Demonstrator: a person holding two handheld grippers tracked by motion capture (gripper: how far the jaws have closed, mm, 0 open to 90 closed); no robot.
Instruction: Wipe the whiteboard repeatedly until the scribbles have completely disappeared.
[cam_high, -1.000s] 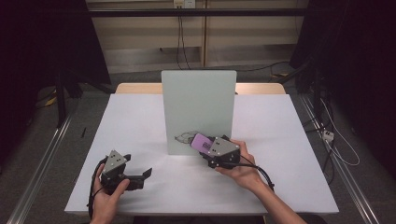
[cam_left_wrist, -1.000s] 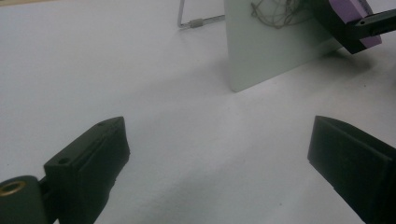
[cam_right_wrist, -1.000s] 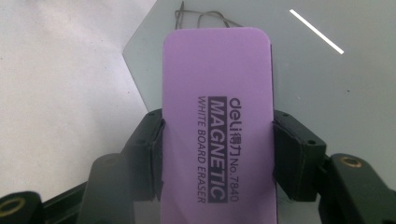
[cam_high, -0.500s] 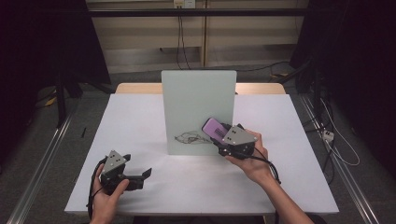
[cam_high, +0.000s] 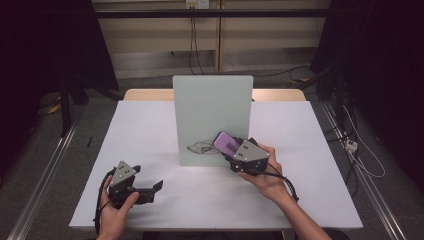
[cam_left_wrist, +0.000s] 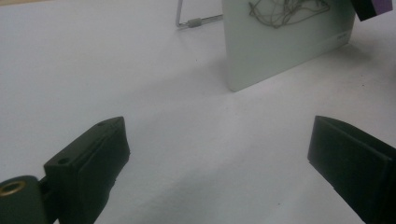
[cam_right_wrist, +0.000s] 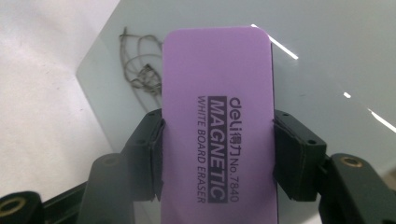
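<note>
Right tool gripping purple eraser, whiteboard

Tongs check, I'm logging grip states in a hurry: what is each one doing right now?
Left tongs: open, holding nothing, low over the table.
Right tongs: shut on the purple whiteboard eraser, at the standing whiteboard.

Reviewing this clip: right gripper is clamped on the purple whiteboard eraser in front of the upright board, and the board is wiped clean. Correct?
Not quite. The board still carries a grey scribble, as the right gripper view shows. The right gripper does clamp the purple eraser.
</note>
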